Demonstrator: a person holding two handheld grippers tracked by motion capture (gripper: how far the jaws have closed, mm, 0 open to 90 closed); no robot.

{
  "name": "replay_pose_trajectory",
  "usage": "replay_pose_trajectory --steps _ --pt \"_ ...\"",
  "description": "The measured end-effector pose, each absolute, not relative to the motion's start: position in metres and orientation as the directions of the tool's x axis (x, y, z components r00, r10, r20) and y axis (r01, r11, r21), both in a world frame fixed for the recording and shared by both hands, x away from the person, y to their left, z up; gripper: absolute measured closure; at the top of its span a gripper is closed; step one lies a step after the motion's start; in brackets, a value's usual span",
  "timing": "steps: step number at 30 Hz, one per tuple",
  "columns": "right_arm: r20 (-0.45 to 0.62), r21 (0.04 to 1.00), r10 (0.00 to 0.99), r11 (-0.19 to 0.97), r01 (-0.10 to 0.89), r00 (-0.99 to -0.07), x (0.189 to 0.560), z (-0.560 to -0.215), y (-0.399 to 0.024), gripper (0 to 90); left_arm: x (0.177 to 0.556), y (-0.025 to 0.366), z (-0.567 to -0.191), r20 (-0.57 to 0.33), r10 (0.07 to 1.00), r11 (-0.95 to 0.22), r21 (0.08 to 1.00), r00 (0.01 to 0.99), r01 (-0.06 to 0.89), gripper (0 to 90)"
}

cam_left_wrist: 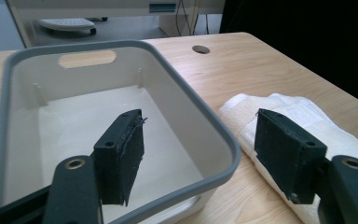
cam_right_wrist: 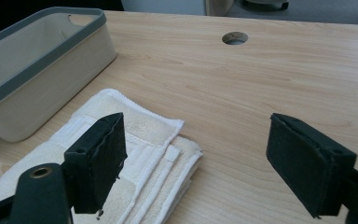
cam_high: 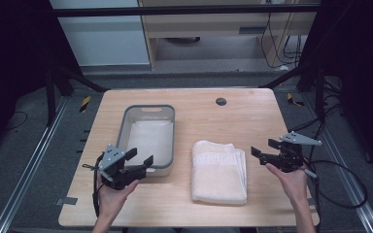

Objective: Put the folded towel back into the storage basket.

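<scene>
One folded cream towel [cam_high: 219,171] is recorded on the table [cam_high: 233,116], lying flat between the two grippers; one grey-rimmed bin [cam_high: 147,140] is set just beside it, on the far side from the right gripper; one round cable hole [cam_high: 221,101] is noted in the tabletop beyond both.

Two grippers are counted. The left gripper [cam_high: 142,158] is held with its jaws wide apart and nothing between them; the near corner of the bin rim lies below the gap, and the towel's edge is seen behind the right-hand jaw. The right gripper [cam_high: 265,147] is likewise held wide open and empty; the towel's corner lies under its left-hand jaw, bare wood under the gap.

The bin's near wall is cut off in both gripper views; the towel's far end is partly hidden by jaws.
</scene>
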State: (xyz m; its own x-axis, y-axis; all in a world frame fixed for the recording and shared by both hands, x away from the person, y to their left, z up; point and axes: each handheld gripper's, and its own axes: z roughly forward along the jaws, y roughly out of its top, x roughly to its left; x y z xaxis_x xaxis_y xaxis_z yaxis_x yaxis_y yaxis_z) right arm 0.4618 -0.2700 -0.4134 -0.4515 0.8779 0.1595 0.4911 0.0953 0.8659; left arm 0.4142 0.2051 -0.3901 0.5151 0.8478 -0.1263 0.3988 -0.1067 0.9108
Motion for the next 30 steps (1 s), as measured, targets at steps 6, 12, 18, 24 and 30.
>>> replay_pose_trajectory --steps 6,12,18,24,30 --pt "0.164 0.859 0.876 0.099 0.502 -0.453 0.462 -0.416 -0.268 20.9 0.416 0.18 -0.393 -0.12 0.824 -0.141 0.903 0.553 0.406 33.3" --pt "0.171 0.851 0.874 0.101 0.516 -0.454 0.463 -0.421 -0.266 19.7 0.419 0.157 -0.398 -0.115 0.802 -0.173 0.895 0.587 0.411 34.1" --pt "0.181 0.849 0.867 0.101 0.519 -0.464 0.465 -0.425 -0.26 19.3 0.419 0.141 -0.402 -0.111 0.785 -0.198 0.887 0.609 0.417 34.5" --pt "0.175 0.839 0.861 0.123 0.53 -0.477 0.47 -0.432 -0.252 18.9 0.418 0.128 -0.409 -0.116 0.772 -0.219 0.874 0.625 0.433 34.6" --pt "0.168 0.827 0.862 0.141 0.545 -0.478 0.474 -0.438 -0.246 19.0 0.416 0.111 -0.419 -0.111 0.752 -0.256 0.86 0.65 0.442 34.9"
